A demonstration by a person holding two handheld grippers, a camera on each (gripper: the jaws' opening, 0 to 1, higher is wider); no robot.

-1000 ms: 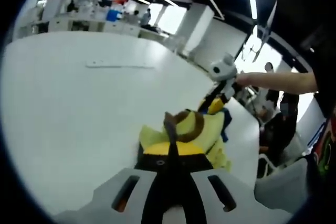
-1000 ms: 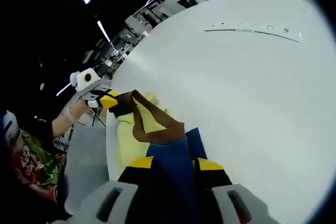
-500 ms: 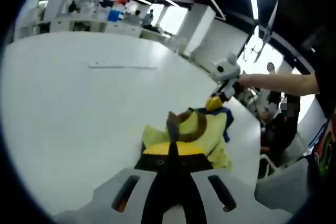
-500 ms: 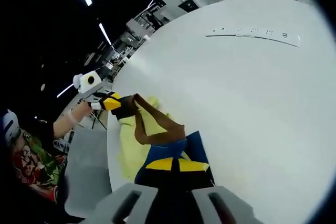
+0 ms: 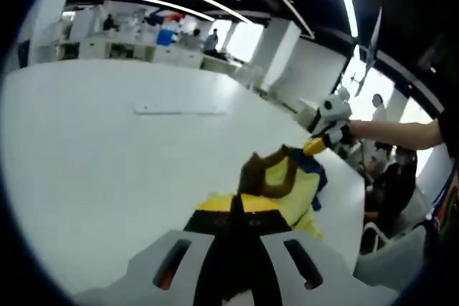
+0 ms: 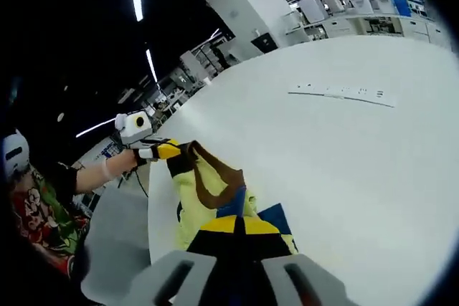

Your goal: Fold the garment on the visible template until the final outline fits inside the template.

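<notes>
The yellow garment [image 6: 197, 198], brown-collared and blue-trimmed, is held lifted above the white worktop [image 5: 107, 155], clamped by the left gripper [image 5: 235, 213] and right gripper [image 6: 238, 228], presumably to spread it for folding.

The garment [image 5: 287, 188] is partly covered by the left gripper [image 5: 235, 214] in the left gripper view. Markings on the pale strip [image 6: 341, 94] on the tabletop [image 6: 358, 170] are too small to read.

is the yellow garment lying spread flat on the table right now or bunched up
Bunched up: the garment hangs in folds, pinched between both grippers, left gripper and right gripper, above the white table.
</notes>
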